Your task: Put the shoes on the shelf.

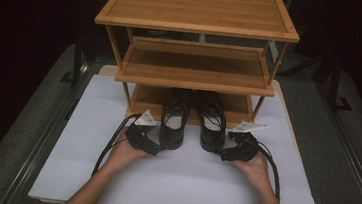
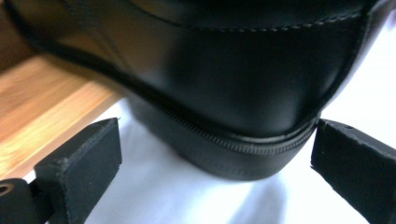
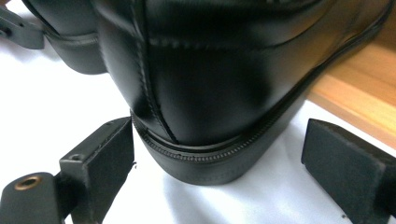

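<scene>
Two black shoes (image 1: 193,119), heels out, on the three-tier rack (image 1: 197,13); left hand-held gripper (image 1: 157,148) and right hand-held gripper (image 1: 225,153) both open at heels.

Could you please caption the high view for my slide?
Two open tongs, left and right, flank black shoes before a bamboo rack.

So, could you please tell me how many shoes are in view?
2. The left black leather lace-up shoe and the right one stand side by side, toes under the bamboo rack's bottom shelf, heels on the white tabletop.

Dark studio, white table (image 1: 181,182)
</scene>
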Demonstrator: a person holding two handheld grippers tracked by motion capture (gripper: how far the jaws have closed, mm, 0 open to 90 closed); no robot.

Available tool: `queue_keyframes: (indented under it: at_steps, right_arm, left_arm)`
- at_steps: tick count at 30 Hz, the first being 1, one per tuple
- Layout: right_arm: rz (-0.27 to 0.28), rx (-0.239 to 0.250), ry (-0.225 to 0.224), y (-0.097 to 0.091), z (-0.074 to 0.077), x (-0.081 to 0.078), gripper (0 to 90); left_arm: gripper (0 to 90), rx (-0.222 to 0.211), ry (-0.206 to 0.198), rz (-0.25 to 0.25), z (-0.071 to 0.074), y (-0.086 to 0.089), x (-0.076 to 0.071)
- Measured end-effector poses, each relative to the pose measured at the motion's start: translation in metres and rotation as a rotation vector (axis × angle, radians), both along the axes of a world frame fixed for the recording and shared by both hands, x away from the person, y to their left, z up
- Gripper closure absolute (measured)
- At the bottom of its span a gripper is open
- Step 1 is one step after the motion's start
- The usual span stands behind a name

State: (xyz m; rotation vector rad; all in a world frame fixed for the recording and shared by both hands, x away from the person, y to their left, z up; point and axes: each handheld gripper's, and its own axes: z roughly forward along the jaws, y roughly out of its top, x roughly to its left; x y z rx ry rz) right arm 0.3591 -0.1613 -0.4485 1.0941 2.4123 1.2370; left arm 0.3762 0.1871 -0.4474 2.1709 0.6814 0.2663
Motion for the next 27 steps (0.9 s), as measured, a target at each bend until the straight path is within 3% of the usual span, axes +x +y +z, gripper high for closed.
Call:
queue_keyframes:
  at_steps: [4, 6, 8, 19, 23, 27]
  right_arm:
    - [0.023, -0.006, 0.017, 0.008, -0.007, 0.004, 8.1]
    - [0.018, -0.033, 0.017, 0.013, -0.009, 0.004, 7.1]
    - [0.022, -0.028, 0.017, 0.015, -0.009, 0.005, 7.1]
    - [0.026, -0.025, 0.019, 0.031, -0.009, 0.005, 7.2]
    - [0.014, -0.034, 0.016, 0.035, -0.009, 0.004, 6.2]
    - [-0.012, -0.035, 0.019, 0.037, -0.009, 0.003, 6.9]
  left_arm:
    - [1.4, -0.003, -0.004, -0.013, -0.003, -0.005, 0.001]
    - [1.4, 0.007, -0.001, -0.018, -0.005, -0.009, 0.001]
    - [1.2, 0.024, -0.01, -0.019, -0.005, -0.011, 0.001]
    - [1.3, 0.004, -0.002, 0.0, -0.005, -0.021, 0.003]
    - [1.6, 0.018, -0.005, -0.015, -0.005, -0.032, 0.002]
    - [1.7, 0.035, -0.014, 0.002, -0.005, -0.035, 0.003]
